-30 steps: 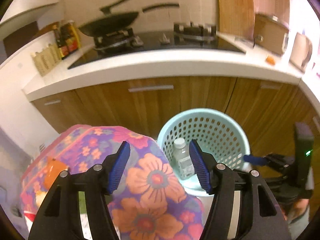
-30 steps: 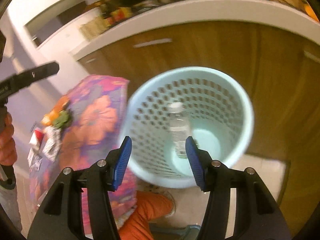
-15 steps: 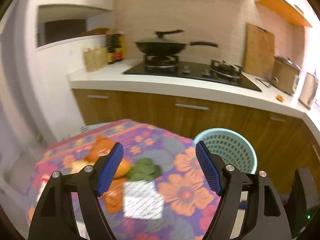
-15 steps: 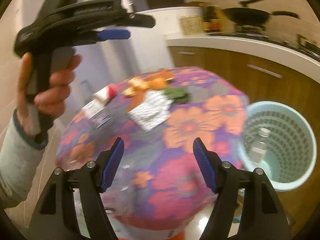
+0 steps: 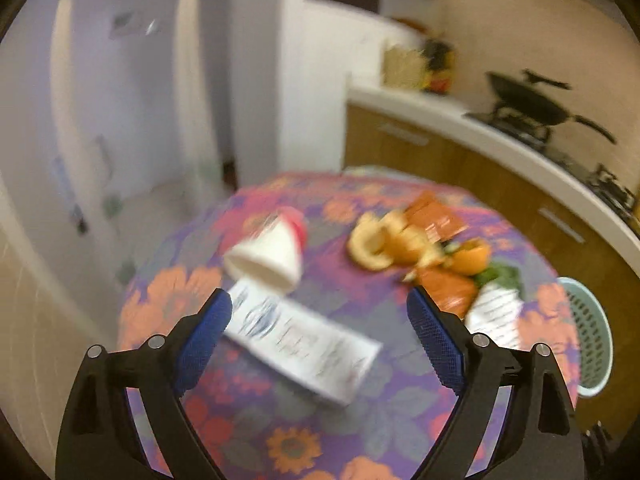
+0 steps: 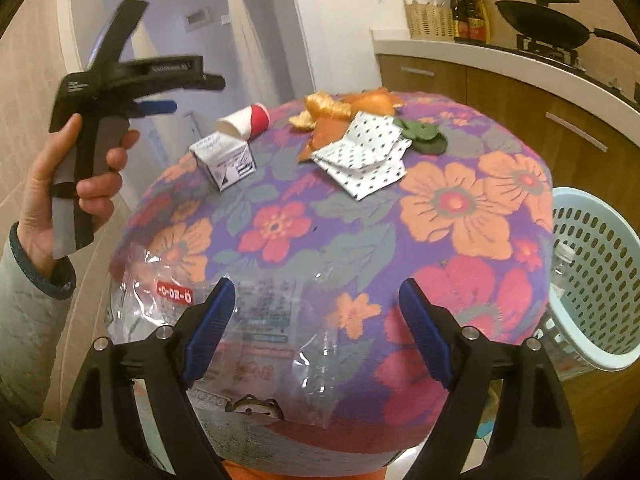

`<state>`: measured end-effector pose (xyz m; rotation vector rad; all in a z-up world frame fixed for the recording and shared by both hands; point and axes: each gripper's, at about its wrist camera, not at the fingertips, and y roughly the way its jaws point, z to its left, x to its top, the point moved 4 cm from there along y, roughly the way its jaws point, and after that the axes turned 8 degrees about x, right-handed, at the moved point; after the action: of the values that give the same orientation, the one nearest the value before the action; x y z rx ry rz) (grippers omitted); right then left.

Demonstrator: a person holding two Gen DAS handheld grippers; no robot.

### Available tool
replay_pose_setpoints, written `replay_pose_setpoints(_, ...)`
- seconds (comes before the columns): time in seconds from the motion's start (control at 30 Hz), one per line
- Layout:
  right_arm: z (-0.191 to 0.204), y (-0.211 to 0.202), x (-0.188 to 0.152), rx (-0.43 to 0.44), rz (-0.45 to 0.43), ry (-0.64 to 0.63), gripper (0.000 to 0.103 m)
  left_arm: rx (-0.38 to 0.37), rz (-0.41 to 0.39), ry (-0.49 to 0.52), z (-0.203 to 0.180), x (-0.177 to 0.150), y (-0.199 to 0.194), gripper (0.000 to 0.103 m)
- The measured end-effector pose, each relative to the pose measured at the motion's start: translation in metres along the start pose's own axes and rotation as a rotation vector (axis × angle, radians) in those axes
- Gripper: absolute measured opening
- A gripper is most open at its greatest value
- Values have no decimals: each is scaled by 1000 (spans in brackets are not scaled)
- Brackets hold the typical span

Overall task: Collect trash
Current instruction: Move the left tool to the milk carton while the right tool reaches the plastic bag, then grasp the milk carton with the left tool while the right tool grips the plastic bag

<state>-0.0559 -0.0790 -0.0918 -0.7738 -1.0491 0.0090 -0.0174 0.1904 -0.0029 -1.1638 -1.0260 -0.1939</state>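
1. The left gripper hangs over the round tabletop, which wears a cloth of orange and pink flowers; its jaws have just been opening and now stand wide, with nothing pressed between them; this view is blurred.
2. Below the left gripper lies a white box with dark print; just behind it a paper cup, white with a red band, lies on its side and seems to touch the box.
3. To the right of the cup are orange peels and orange wrappers in one heap; a green leaf and a dotted paper lie beside them, near the edge of the tabletop.
4. The right gripper is at the near edge of the tabletop; its jaws also have just been opening and are wide apart, gripping nothing; under them lies a clear plastic bag with a red label, flat on the cloth; I cannot tell if the pads touch it.
5. In the right wrist view a hand with a grey sleeve holds the left gripper up at the left side, near the box.
6. The pale blue basket stands on the floor at the right of the tabletop, by the wooden cabinets; a plastic bottle shows inside it.
7. A black wok sits on the stove behind.
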Motion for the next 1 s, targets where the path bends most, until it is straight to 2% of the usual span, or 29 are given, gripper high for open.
replay_pose_setpoints(0.07, 3, 4, -3, -3, 18, -17, 80, 10, 37, -54, 12, -5, 10, 87)
replay_pose_setpoints(0.17, 5, 12, -6, -4, 46, -23, 80, -19, 70, -130, 25, -12, 19, 87)
replay_pose_setpoints(0.37, 13, 20, -8, -53, 64, -80, 78, -11, 84, -139, 24, -19, 23, 87)
replay_pose_setpoints(0.47, 17, 23, -8, -61, 69, -108, 64, -10, 95, -162, 23, -21, 28, 87)
replay_pose_setpoints(0.7, 12, 20, -8, -83, 55, -113, 17, 23, 134, -232, 23, -22, 39, 87)
replay_pose_setpoints(0.77, 8, 17, -7, -65, 47, -93, 12, 50, 144, -236, 21, -20, 42, 87)
replay_pose_setpoints(0.83, 6, 17, -7, -49, 42, -82, 11, 75, 151, -229, 15, -19, 45, 87)
replay_pose_setpoints(0.97, 8, 17, -8, -52, 36, -95, 11, 170, 158, -183, -1, -16, 54, 87)
replay_pose_setpoints(1.0, 8, 17, -8, -55, 36, -98, 11, 223, 160, -158, -5, -15, 56, 87)
